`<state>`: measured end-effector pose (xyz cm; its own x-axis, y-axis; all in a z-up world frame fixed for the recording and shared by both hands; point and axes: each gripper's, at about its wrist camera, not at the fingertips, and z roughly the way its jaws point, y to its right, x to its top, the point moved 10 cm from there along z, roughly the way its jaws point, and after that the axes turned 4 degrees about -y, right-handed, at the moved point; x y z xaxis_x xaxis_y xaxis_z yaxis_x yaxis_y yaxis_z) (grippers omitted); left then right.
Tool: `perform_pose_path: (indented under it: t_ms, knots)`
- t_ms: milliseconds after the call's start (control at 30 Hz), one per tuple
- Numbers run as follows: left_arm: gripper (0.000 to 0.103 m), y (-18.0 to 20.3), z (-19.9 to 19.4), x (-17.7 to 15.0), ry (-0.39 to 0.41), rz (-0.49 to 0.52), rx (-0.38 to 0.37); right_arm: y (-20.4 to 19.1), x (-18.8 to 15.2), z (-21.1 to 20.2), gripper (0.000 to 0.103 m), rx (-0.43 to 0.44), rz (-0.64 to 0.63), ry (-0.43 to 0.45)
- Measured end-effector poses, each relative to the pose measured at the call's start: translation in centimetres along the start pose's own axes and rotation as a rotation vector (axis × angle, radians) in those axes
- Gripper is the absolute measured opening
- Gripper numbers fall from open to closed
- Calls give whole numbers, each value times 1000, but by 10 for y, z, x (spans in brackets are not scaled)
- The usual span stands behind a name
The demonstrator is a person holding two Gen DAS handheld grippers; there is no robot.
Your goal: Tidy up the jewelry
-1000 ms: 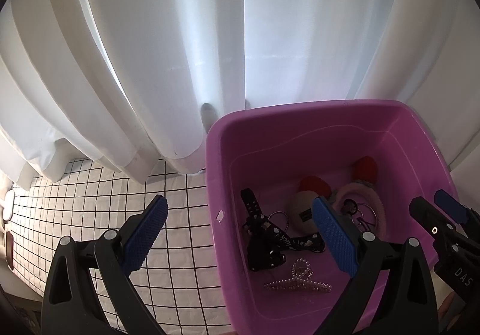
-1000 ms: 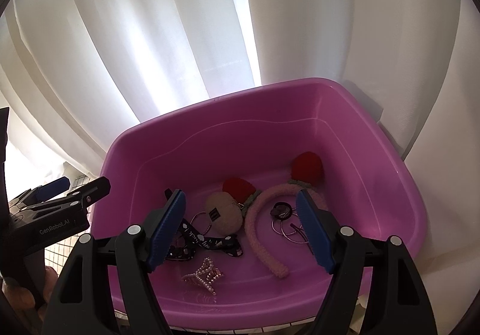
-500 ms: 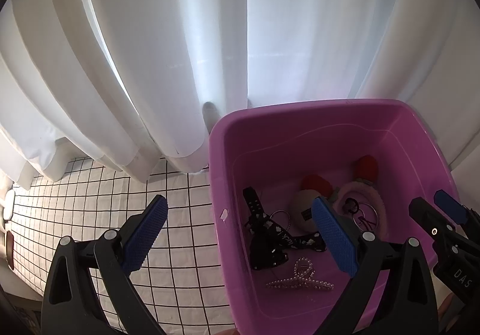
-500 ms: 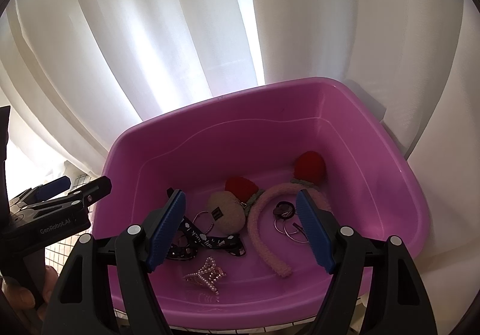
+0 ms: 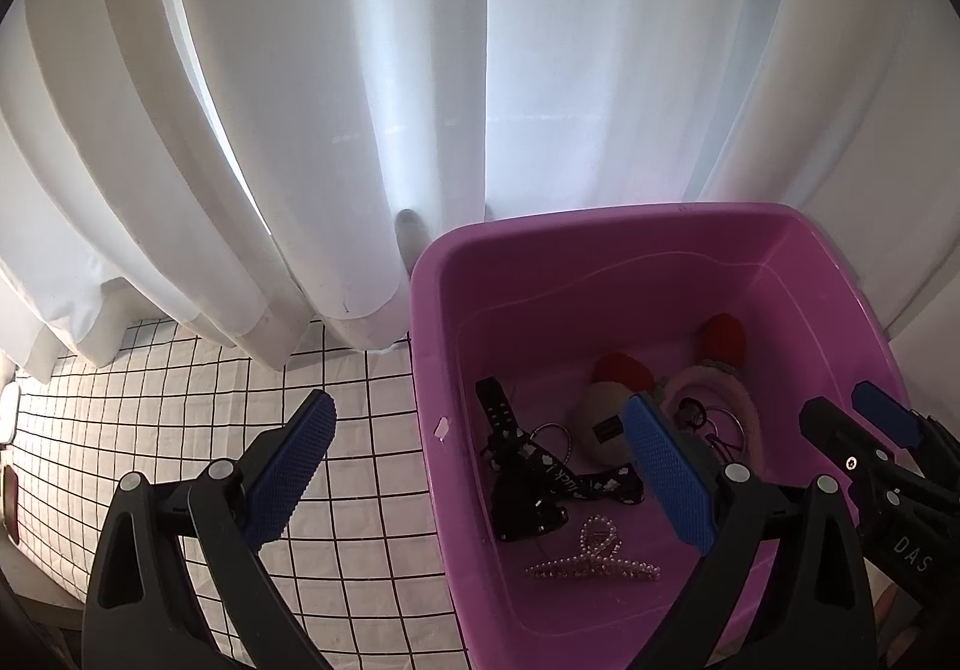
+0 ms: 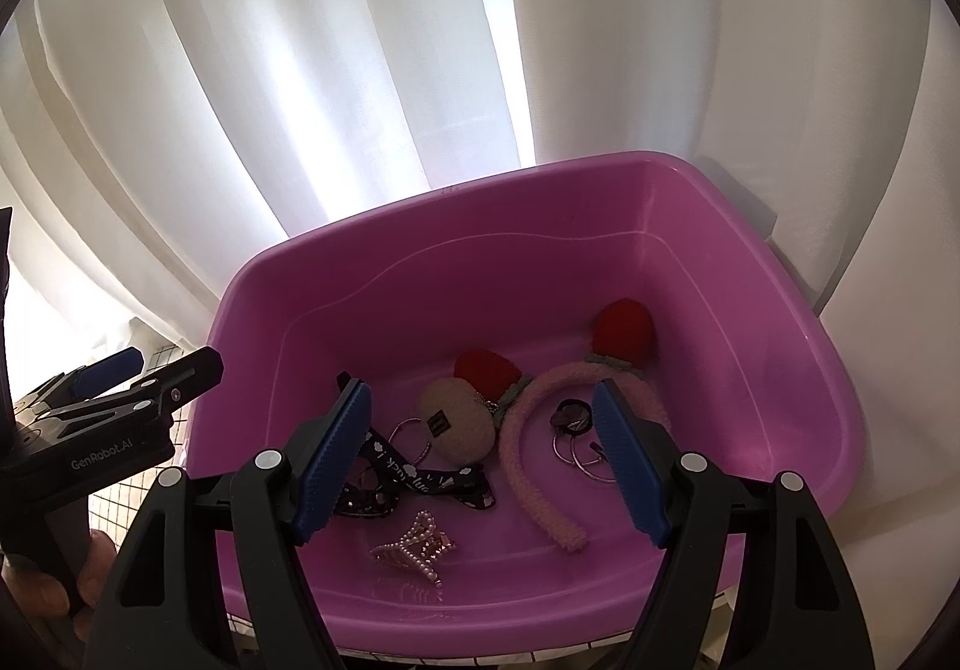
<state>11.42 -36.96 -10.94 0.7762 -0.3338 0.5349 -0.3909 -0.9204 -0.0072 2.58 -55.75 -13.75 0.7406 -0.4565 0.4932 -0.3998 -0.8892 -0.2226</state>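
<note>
While both grippers hang above the tub, the findings stand as follows.

Left gripper (image 5: 477, 481): jaws spread wide, nothing between them. One blue pad (image 5: 291, 469) sits over the grid cloth, the other over the tub interior, so the gripper straddles the tub's left wall.

Right gripper (image 6: 480, 463): jaws spread wide, nothing held. Both pads (image 6: 333, 460) hang over the tub interior, above the items and apart from them.

Tub (image 6: 750, 310): purple plastic, rectangular with rounded corners, standing on the grid cloth against the curtain.

Headband (image 6: 528, 448): pink, fuzzy, lying on the tub floor right of centre, with two red strawberry-like ears (image 6: 621, 328) at its far end.

Plush charm (image 6: 459, 421): cream, rounded, touching the headband's left side, with a dark tag on its face.

Rings (image 6: 579, 445): thin metal loops with a small dark piece, lying inside the headband's curve.

Ribbon (image 5: 555, 481): black with white print, lying left of the plush charm; a black strap end points toward the far wall.

Pearl clip (image 5: 594, 556): claw type, lying on the near floor of the tub, apart from the other items.

Cloth (image 5: 360, 430): white with a black grid, covering the surface left of the tub.

Curtain (image 5: 420, 69): white, pleated, backlit, its hem resting on the cloth behind the tub.
</note>
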Motion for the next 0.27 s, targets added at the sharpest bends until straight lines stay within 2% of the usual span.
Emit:
perform_pose_path:
  t_ms: [267]
  knots:
    - [95,-5,2,-3,-24,-20,22,-2,-4,-1,73,-4,3,-3]
